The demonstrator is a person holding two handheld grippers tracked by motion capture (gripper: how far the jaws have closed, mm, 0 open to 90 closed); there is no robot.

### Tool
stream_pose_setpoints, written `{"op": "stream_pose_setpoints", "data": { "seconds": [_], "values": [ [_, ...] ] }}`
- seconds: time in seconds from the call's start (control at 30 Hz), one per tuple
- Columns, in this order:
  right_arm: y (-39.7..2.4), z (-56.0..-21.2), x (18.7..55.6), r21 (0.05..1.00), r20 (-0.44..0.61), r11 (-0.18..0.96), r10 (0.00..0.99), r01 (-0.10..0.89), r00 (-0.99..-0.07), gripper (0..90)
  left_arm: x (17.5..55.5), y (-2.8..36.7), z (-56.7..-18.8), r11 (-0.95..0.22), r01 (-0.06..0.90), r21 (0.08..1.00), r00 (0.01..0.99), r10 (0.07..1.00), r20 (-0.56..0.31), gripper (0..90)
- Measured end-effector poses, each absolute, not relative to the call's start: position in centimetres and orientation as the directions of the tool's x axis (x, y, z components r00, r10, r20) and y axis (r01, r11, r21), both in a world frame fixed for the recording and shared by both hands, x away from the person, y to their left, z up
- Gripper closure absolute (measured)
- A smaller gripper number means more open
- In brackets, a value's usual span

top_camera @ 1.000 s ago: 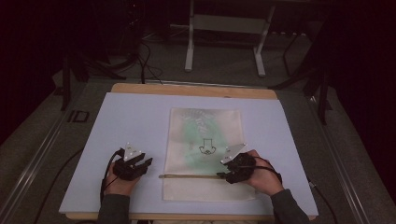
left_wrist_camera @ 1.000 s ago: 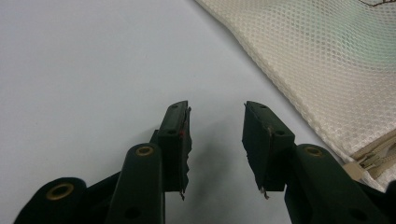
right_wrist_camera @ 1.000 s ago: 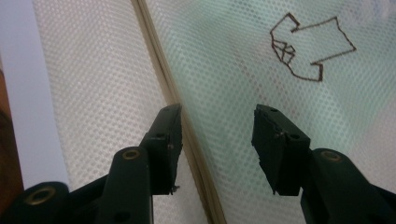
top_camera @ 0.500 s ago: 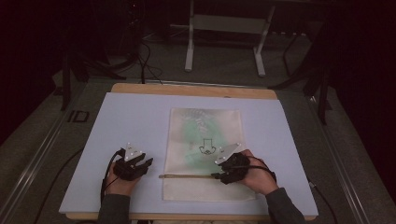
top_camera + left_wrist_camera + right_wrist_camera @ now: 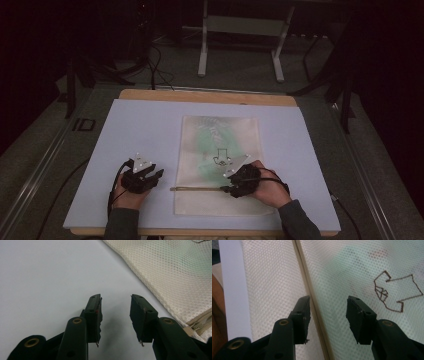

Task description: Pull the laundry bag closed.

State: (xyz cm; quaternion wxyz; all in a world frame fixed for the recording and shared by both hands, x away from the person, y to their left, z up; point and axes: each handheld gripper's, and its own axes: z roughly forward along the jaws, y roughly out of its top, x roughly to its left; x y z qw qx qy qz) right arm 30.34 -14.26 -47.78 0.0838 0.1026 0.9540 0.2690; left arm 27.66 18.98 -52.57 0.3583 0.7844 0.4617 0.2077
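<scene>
On our pale lilac worktop (image 5: 125, 130), near its front edge, the cream mesh zip bag (image 5: 220, 135) lies flat; both our left gripper (image 5: 116, 315) and right gripper (image 5: 328, 315) gape empty, zip (image 5: 312, 302) seemingly still shut.

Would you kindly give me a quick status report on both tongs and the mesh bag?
Left tongs open, empty, over bare white table cover. Right tongs open, straddling the mesh bag's zipper. Bag flat, zipper closed. Nothing in the way.

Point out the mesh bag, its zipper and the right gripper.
mesh bag (image 5: 220, 135), high view, upper middle of its mesh face.
zipper (image 5: 305, 282), right gripper view, on the tan strip ahead of the jaws.
right gripper (image 5: 231, 188), high view, at its jaw tips.
</scene>
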Motion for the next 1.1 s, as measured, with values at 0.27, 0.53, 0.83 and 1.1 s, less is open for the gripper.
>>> {"op": "stream_pose_setpoints", "data": {
  "seconds": [0.27, 0.53, 0.83, 1.1],
  "values": [
    [-13.3, -47.8, 30.4, 0.530, -0.108, 0.837, 0.225, 0.135, -0.968, 56.2, 27.6, 19.0, -52.5, -0.318, 0.572, 0.757, 0.490, 0.872, -0.004, 60.5],
    [-12.4, -47.8, 30.5, 0.529, -0.110, 0.840, 0.211, 0.122, -0.971, 56.1, 27.6, 19.0, -52.5, -0.318, 0.571, 0.757, 0.491, 0.871, -0.005, 60.5],
    [-11.5, -48.0, 30.6, 0.532, -0.106, 0.839, 0.197, 0.112, -0.975, 56.1, 27.6, 19.0, -52.5, -0.315, 0.570, 0.759, 0.490, 0.872, -0.006, 60.4],
    [-11.0, -48.2, 30.6, 0.533, -0.104, 0.839, 0.187, 0.103, -0.977, 56.0, 27.6, 19.0, -52.5, -0.317, 0.569, 0.759, 0.492, 0.871, -0.005, 60.3]
  ]
}}
